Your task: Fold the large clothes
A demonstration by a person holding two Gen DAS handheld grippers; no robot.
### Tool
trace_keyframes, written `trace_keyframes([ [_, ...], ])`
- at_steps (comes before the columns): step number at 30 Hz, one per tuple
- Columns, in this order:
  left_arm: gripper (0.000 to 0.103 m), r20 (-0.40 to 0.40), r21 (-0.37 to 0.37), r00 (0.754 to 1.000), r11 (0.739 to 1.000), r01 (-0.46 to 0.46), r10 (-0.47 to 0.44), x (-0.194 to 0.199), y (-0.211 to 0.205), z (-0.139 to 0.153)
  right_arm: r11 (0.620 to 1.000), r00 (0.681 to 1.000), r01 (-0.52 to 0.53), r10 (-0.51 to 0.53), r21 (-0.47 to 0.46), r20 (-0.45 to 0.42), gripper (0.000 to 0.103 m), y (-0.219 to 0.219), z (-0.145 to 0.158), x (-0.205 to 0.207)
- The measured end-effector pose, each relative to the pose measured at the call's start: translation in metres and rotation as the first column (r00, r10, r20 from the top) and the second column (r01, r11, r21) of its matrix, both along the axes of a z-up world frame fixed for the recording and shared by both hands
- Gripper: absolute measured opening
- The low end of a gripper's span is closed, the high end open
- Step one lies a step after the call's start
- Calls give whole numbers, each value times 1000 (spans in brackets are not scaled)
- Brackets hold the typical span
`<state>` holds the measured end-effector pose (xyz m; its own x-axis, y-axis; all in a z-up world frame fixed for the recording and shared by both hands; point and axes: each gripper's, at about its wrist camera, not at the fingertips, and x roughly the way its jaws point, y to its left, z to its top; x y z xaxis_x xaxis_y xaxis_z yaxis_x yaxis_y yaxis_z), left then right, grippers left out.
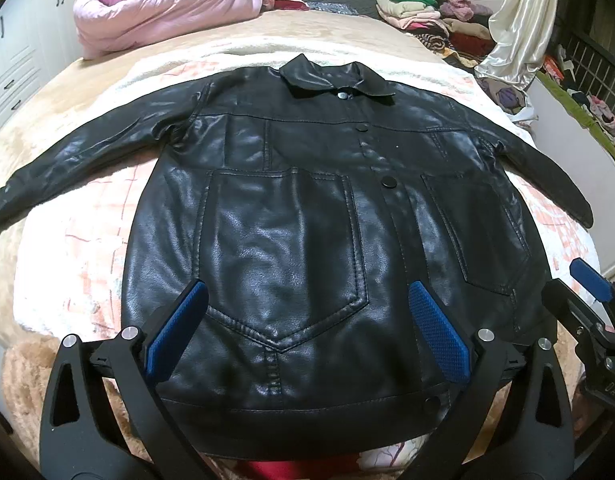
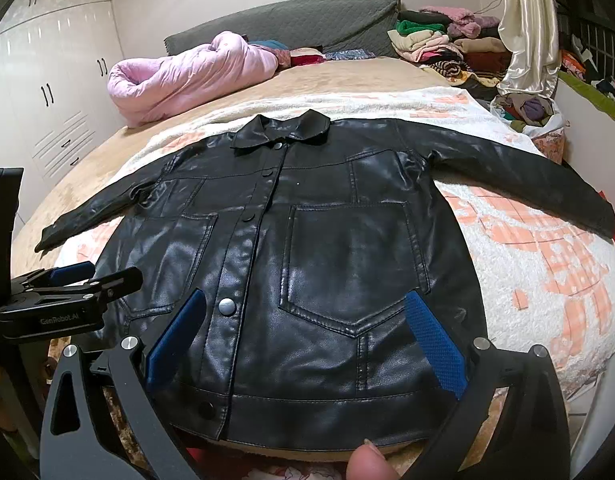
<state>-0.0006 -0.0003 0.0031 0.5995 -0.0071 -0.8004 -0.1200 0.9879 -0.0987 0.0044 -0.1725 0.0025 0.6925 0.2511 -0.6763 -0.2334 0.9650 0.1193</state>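
A black leather jacket [image 1: 307, 208] lies front up and flat on the bed, buttoned, collar at the far end, both sleeves spread out to the sides. My left gripper [image 1: 307, 300] hovers open above its hem, over the left chest pocket, with nothing between the blue pads [image 1: 175, 328]. My right gripper [image 2: 305, 312] is open too, above the hem over the other pocket of the jacket [image 2: 327, 248]. Each gripper shows at the edge of the other's view: the right gripper [image 1: 587, 300], the left gripper [image 2: 67, 292]. A fingertip [image 2: 367, 464] shows at the bottom of the right wrist view.
The jacket rests on a white and orange patterned blanket [image 2: 539, 264] over a tan bedspread [image 1: 47, 128]. A rolled pink quilt [image 1: 163, 8] lies at the far left, piles of folded clothes [image 2: 447, 48] at the far right. White wardrobes [image 2: 47, 92] stand to the left.
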Motion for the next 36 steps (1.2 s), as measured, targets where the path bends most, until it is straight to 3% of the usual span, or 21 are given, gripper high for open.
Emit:
trace_keyframes([
  [36, 94, -1, 0, 1000, 1000, 1, -1, -2, -6, 3, 1000, 1000, -4, 4, 1, -2, 99, 1, 0, 1],
])
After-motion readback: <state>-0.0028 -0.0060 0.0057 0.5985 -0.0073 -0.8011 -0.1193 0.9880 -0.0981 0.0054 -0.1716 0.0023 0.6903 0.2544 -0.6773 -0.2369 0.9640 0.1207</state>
